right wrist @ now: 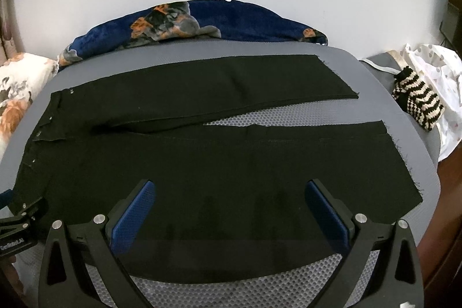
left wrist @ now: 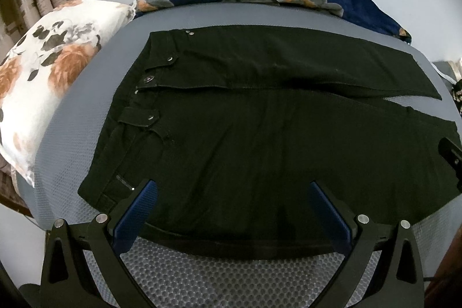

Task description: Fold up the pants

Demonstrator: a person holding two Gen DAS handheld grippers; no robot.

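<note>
both grippers (left wrist: 231,192) (right wrist: 229,191) wide open, hovering over flat black pants (left wrist: 260,134)

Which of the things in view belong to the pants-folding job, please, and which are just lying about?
For the job:
black pants, spread flat
left gripper, open
right gripper, open
grey mat under the pants

Lying about:
floral pillow
navy blanket
striped knit item
white bag
</note>
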